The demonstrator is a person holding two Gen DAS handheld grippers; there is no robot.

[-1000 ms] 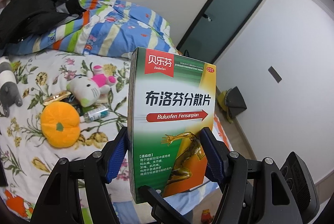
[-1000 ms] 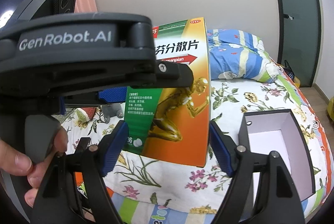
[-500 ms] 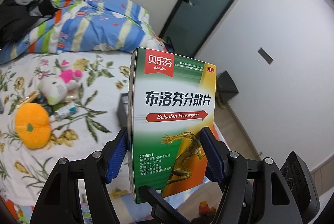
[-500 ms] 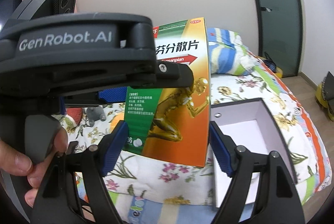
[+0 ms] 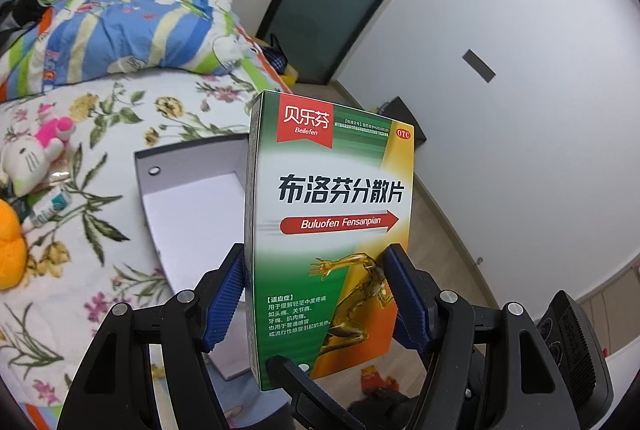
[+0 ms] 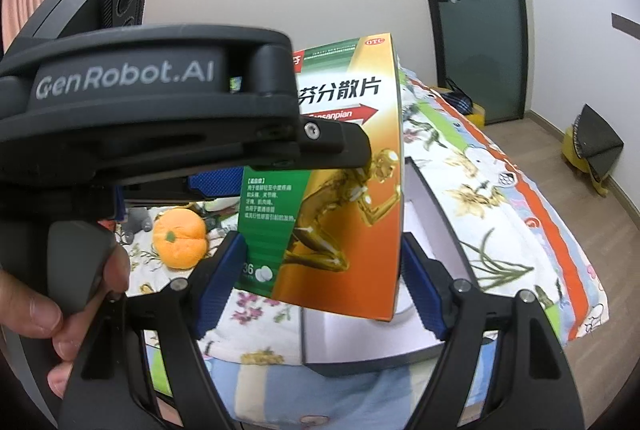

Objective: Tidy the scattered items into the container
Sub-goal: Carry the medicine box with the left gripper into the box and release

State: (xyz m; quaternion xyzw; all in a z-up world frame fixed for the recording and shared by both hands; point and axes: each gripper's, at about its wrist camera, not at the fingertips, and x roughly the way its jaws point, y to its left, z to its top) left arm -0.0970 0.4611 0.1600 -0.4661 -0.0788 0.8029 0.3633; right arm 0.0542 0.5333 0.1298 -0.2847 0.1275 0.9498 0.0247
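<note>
**Grip state.** The left hand-held gripper (image 5: 316, 258) is closed on the green, orange and white cardboard medicine carton (image 5: 332, 197). Its ribbed blue pads (image 5: 224, 294) press the two narrow side faces near the carton's lower end. The right hand-held gripper (image 6: 322, 246) brackets the same carton lower down. Its blue pads appear to bear on both edges, so it is judged to be gripping as well. A person's hand (image 6: 36, 314) wraps the grip of the left unit.

**Position of the task item.** The carton is held upright in the air, printed face toward both cameras. It is above the near wall of the grey rectangular open box with white lining (image 5: 180, 165), which rests on the floral-print bed sheet (image 5: 120, 250). The carton does not yet touch the box.

**Reason for the hold.** Clamping across the narrow faces probably loads the carton where its folded edges are stiffest. The broad panels would buckle more readily. Two grips likely stop a tall, light carton from swinging. The upright pose suits lowering it end-first through the opening.

**Materials.**
- The carton is thin glossy card, sharp-cornered and probably easy to dent.
- The box has rigid flat walls, and one wall has a round hole.
- The bed is soft, so the box may tip under an off-centre load.

**Remaining items.** An orange plush pumpkin (image 6: 180, 242), a white plush cat with pink bow (image 5: 28, 157) and a small labelled tube (image 5: 50, 207) lie together on the sheet, well apart from the box.
</note>
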